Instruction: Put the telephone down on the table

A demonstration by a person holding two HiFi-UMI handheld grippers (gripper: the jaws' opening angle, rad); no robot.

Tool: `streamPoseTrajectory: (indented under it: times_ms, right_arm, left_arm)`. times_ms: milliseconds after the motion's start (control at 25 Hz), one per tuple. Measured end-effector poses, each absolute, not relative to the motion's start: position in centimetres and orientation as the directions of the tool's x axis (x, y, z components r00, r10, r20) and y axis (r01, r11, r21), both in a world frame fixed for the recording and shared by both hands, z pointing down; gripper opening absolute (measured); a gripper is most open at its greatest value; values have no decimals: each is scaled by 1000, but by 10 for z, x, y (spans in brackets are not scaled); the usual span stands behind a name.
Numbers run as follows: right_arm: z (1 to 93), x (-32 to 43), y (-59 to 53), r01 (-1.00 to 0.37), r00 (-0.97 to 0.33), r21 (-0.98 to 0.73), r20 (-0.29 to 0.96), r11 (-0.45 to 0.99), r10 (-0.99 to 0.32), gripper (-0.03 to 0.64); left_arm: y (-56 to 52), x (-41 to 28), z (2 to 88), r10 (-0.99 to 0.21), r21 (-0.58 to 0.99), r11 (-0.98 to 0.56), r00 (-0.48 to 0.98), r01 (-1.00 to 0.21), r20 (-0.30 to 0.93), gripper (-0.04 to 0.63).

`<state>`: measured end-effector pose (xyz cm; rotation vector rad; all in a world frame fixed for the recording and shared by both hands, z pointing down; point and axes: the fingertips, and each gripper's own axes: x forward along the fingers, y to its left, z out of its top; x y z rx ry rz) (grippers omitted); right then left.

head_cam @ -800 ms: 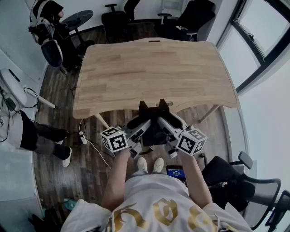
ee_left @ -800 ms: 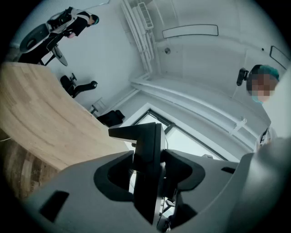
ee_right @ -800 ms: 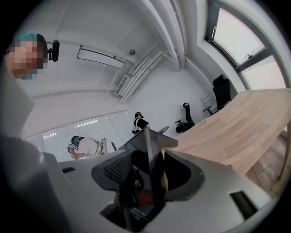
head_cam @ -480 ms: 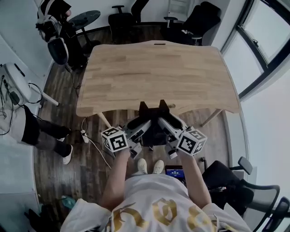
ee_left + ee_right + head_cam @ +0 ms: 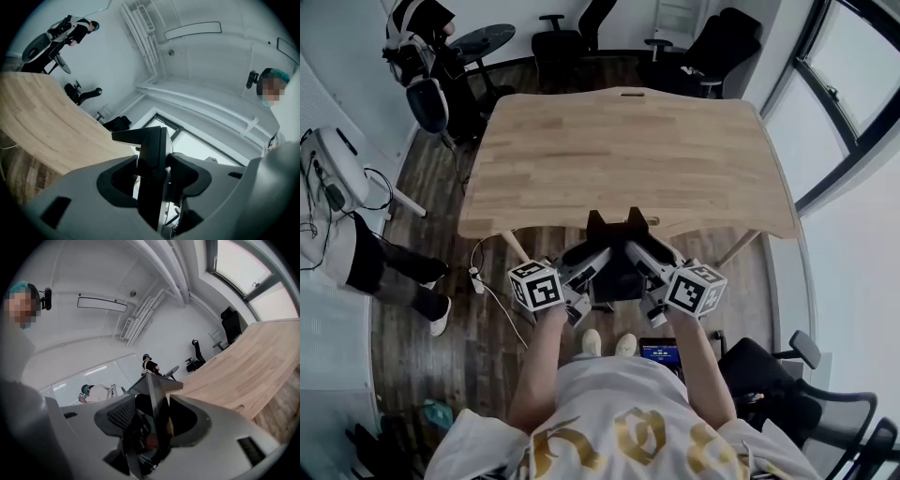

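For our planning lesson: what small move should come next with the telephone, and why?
Probably carry the black telephone forward over the light wooden table: the left tool and right tool both clamp it short of the table's near edge, with dark plank floor beneath.

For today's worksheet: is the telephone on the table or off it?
Off it: the telephone is held over the floor, short of the table edge.

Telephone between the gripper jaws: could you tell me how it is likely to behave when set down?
The telephone shows as a thin, straight-edged dark slab, so it is probably rigid, not floppy. Its faces look smooth, so it may slide on the wooden table. Set on edge it would likely tip; laid flat it should rest steadily.
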<state>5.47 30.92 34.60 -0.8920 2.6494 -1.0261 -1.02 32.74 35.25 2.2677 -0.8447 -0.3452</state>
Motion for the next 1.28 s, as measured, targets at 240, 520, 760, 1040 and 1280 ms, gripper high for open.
streamPoseTrajectory:
  times_ms: [240,520,760,1040,1280]
  right_arm:
    - [343,74,307,-459,-819,-651,47,604,-572,224]
    - [342,86,293,-435,-827,-663,27,609,-562,222]
    - [350,87,265,-421,-834,-677,27,604,-551,221]
    - [367,83,203,-443,-836,-674,71,592,-544,221]
    - [381,79,148,-480,-817,-680,117,554,-564,221]
  left_arm:
    - [327,10,350,-662,673,-562,750,-481,-16,207]
    - [313,21,348,-673,661,-559,739,-501,-9,207]
    - [286,22,355,-681,659,-549,732,-515,5,207]
    - [222,21,372,-656,685,-546,754,-483,8,207]
    - [164,19,388,-600,715,-555,800,-426,11,207]
